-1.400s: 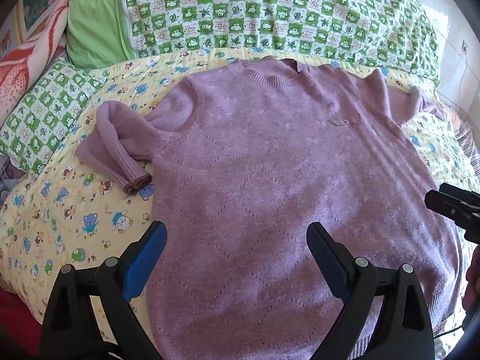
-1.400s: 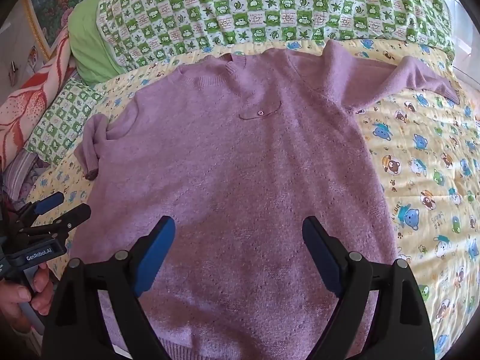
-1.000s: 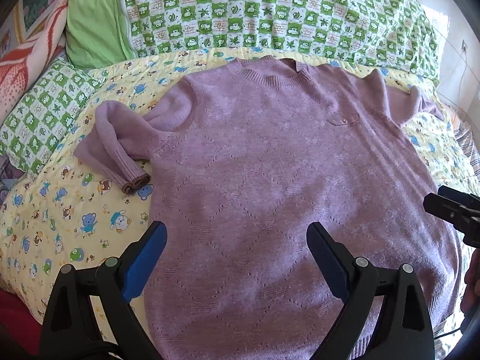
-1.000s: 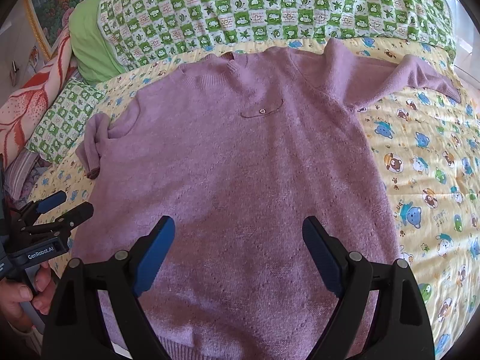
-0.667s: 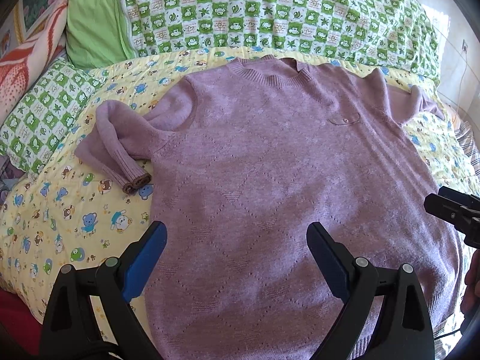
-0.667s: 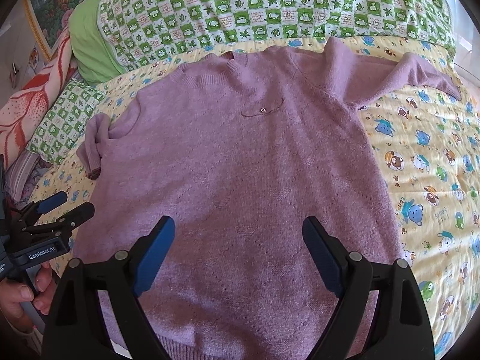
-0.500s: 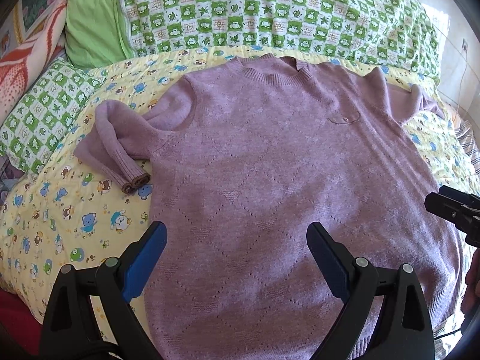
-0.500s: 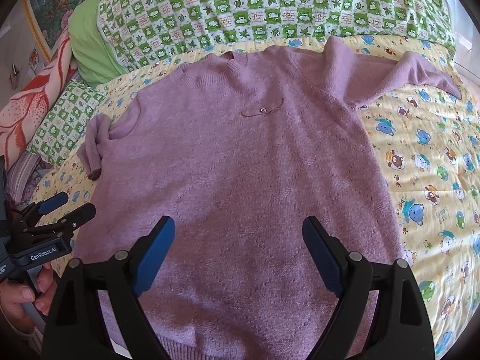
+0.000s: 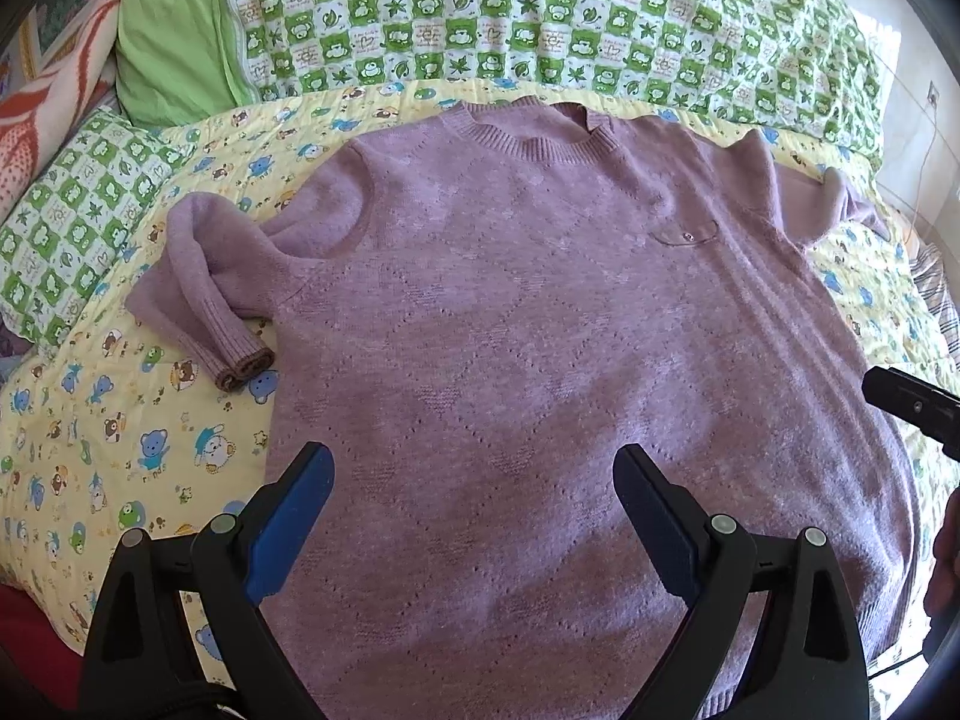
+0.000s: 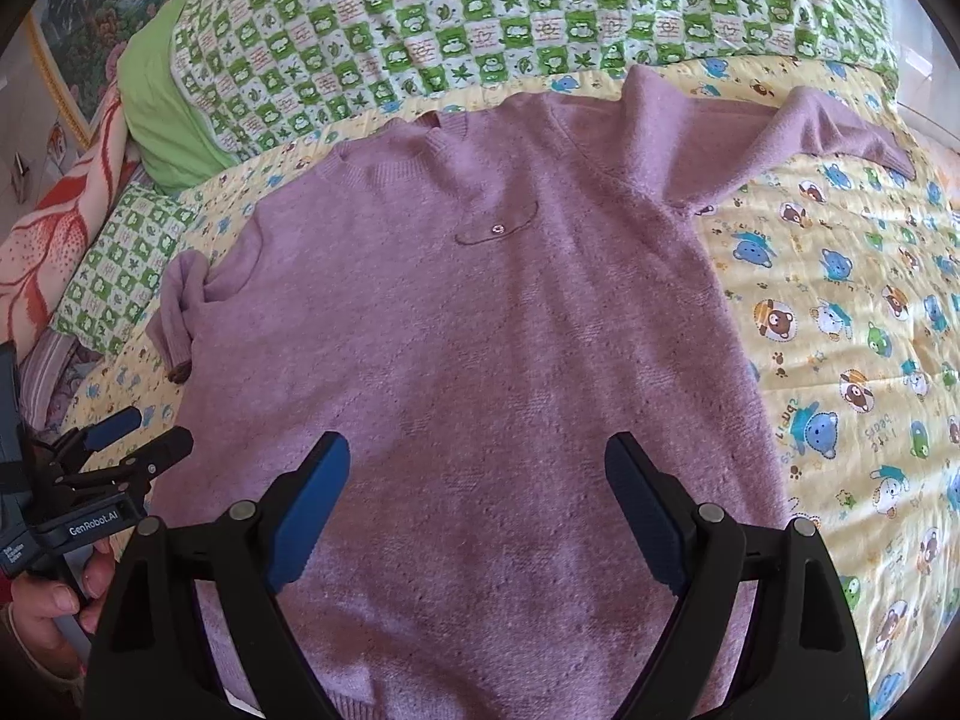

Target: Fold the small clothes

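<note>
sweater (image 9: pixel 540 360): lies flat on bed quilt (image 9: pixel 120 432), collar toward pillows | left gripper (image 9: pixel 474 498): jaws apart, empty, above hem | right gripper (image 10: pixel 477 480): jaws apart, empty

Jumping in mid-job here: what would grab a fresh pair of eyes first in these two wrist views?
A purple knit sweater spread face-up fills the middle of the cartoon-print yellow bedsheet, collar toward the green checkered quilt at the head of the bed. One sleeve lies bunched beside the body, the other sleeve stretches outward. The left gripper and right gripper both hang open above the sweater's lower half, holding nothing.
</note>
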`<state>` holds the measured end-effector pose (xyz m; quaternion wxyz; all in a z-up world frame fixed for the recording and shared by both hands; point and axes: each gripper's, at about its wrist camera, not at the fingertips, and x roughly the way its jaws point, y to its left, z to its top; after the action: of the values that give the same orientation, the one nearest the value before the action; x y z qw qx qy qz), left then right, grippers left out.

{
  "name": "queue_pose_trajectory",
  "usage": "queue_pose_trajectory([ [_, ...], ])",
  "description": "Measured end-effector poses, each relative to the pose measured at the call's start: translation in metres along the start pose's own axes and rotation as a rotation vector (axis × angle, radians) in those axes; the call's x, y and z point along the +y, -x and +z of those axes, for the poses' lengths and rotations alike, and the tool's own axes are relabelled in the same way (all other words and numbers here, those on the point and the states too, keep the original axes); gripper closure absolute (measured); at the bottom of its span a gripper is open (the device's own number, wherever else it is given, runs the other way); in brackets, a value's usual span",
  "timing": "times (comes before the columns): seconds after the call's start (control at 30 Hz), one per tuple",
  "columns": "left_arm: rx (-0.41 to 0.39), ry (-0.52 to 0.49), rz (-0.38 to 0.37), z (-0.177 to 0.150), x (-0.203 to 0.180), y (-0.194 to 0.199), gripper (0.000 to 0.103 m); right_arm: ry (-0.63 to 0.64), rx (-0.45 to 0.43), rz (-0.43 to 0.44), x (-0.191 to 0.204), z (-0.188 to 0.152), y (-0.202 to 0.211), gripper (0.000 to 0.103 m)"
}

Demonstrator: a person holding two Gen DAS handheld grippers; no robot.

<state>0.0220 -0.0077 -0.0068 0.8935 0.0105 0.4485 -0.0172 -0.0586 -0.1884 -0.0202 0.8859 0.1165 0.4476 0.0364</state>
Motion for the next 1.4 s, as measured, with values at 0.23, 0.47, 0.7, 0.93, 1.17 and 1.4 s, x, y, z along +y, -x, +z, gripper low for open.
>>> queue_pose_trajectory([
  [0.23, 0.016, 0.022, -0.034, 0.02, -0.006, -0.017, 0.008, -0.097, 0.03, -0.029, -0.038, 0.013, 0.002, 0.016],
  [0.47, 0.042, 0.061, -0.046, 0.054, -0.005, -0.04, 0.008, -0.277, -0.004, -0.077, -0.114, 0.044, 0.004, 0.016],
  [0.7, 0.046, 0.118, -0.032, 0.108, 0.003, -0.073, 0.008, -0.442, -0.119, -0.14, -0.204, 0.092, 0.002, 0.016],
  [0.93, 0.06, 0.145, 0.017, 0.145, 0.005, -0.111, 0.008, -0.66, -0.22, -0.124, -0.313, 0.148, -0.022, 0.04],
  [1.17, 0.133, 0.096, 0.081, 0.147, -0.009, -0.155, 0.008, -0.808, -0.23, -0.088, -0.375, 0.177, -0.058, 0.048],
  [1.4, 0.169, 0.114, 0.07, 0.14, -0.001, -0.168, 0.008, -0.786, -0.332, -0.055, -0.371, 0.193, -0.049, 0.094],
])
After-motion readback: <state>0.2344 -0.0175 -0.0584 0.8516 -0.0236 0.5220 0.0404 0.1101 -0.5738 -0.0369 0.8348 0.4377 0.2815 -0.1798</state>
